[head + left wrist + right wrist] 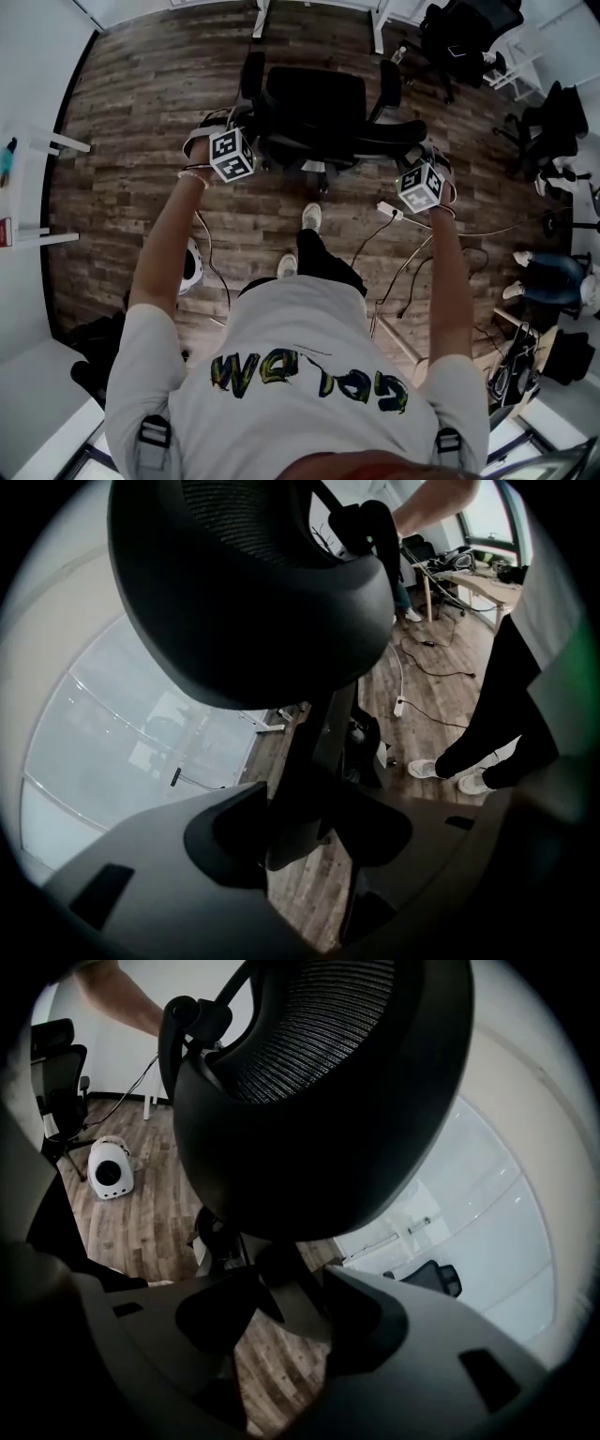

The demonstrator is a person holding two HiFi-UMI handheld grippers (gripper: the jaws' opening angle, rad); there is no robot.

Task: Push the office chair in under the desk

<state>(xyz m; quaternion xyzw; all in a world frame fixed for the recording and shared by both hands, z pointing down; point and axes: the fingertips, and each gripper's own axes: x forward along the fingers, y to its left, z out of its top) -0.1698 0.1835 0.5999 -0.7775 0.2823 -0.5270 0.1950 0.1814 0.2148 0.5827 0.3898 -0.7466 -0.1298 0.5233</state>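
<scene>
Behind the office chair (314, 103) stands the person, arms stretched forward, one gripper at each end of its backrest (361, 142). Left of the chair's middle, the left gripper (314, 803) has its jaws wide apart, and a dark bar of the chair's frame, just below the headrest (253, 583), runs down between them. I see no pad pressing on it, so I read this as a straddle and not a clamp. Right of the chair's middle, the right gripper (291, 1283) is set the same way: jaws spread wide, the same kind of dark bar between them, nothing squeezed.

The chair itself sits on the bare wood floor (131, 141), its seat turned away from the person. Beyond the chair, at the far edge of the head view, stand two white legs (379, 26) that I take for the desk's. The whole seat shows on the near side of them, so the chair is not yet under the desk. Just behind the chair, a white power strip (389, 208) and loose cables lie by the person's feet.

As to progress, I judge the hands are placed for the push, but the main part is left: rolling the chair forward between the white legs until the seat goes under the top
</scene>
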